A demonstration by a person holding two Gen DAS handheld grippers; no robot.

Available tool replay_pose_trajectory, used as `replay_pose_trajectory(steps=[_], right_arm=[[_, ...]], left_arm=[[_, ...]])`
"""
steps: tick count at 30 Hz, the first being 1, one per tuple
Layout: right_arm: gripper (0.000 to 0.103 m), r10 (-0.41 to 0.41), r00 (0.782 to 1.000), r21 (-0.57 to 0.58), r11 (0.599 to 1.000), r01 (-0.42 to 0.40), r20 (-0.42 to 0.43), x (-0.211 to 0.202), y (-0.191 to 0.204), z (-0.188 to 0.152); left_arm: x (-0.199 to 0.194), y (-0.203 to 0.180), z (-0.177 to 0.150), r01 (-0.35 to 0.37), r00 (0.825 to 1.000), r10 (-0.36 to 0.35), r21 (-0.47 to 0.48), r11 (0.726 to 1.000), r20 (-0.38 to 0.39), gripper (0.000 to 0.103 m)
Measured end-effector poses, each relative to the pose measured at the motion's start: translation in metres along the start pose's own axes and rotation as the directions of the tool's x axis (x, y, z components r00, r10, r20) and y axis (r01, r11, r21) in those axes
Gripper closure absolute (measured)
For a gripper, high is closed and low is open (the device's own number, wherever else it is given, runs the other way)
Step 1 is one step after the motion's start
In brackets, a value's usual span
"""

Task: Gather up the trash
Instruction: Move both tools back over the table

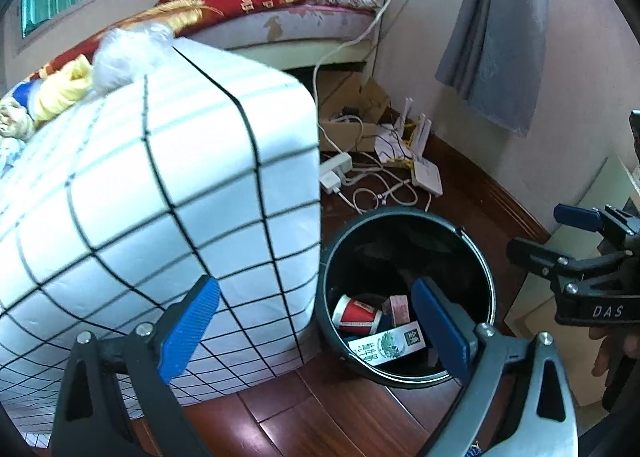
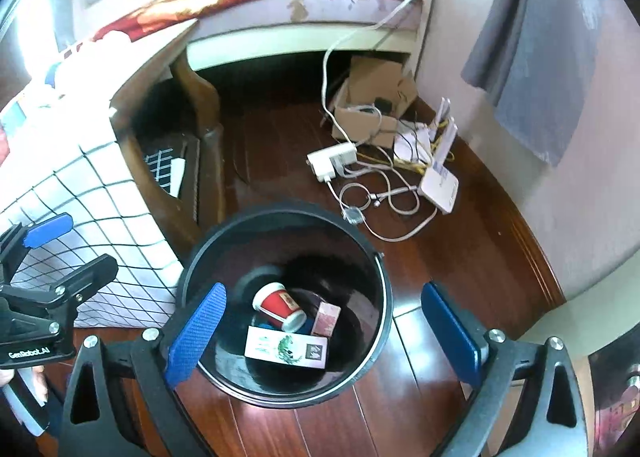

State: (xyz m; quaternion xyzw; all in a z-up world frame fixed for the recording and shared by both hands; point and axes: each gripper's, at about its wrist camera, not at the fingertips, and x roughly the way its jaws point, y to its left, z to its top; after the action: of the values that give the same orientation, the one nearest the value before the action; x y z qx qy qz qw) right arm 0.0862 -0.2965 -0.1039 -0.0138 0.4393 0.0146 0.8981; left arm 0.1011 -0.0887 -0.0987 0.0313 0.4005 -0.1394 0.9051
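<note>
A grid-patterned white bedsheet [image 1: 160,177], a cardboard box [image 2: 372,97], a white router [image 2: 438,183] and tangled cables [image 2: 380,193] on the wooden floor [image 2: 312,429]

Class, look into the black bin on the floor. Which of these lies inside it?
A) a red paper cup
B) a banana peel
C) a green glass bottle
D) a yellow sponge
A: the right wrist view shows a red paper cup lying on its side at the bottom of the bin, beside a flat white box and a small pink box.
</note>
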Motion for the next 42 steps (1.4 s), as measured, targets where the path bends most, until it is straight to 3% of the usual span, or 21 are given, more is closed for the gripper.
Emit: replay_pose_trajectory(steps=[15, 20, 25, 33, 42], right_arm=[[0.000, 0.076, 0.989, -0.072, 0.995, -0.067, 0.127, -0.037, 0.045, 0.035], [0.000, 0.127, 0.976, -0.082, 0.990, -0.114, 0.177, -0.048, 0.063, 0.052], [0.000, 0.142, 0.953, -0.128, 0.986, -0.111, 0.266, -0.059, 0.093, 0.069], [0.000, 0.212, 0.934, -0.196, 0.968, -0.159, 0.288, -0.065, 0.162, 0.095], [0.000, 0.361, 0.882, -0.286, 0.917, -0.277, 0.302, -0.062, 0.245, 0.124]], left_arm=[[-0.058, 0.029, 0.017, -0.046, 0.990, 0.050, -0.027, 0.999, 0.133, 0.005], [-0.073, 0.049, 0.023, -0.093, 0.979, 0.102, -0.059, 0.994, 0.174, 0.005], [-0.091, 0.079, 0.023, -0.122, 0.968, 0.140, -0.098, 0.988, 0.208, 0.006], [-0.117, 0.148, 0.007, -0.219, 0.939, 0.262, -0.198, 0.955, 0.224, 0.006], [-0.146, 0.236, -0.019, -0.328, 0.894, 0.403, -0.329, 0.886, 0.196, 0.006]])
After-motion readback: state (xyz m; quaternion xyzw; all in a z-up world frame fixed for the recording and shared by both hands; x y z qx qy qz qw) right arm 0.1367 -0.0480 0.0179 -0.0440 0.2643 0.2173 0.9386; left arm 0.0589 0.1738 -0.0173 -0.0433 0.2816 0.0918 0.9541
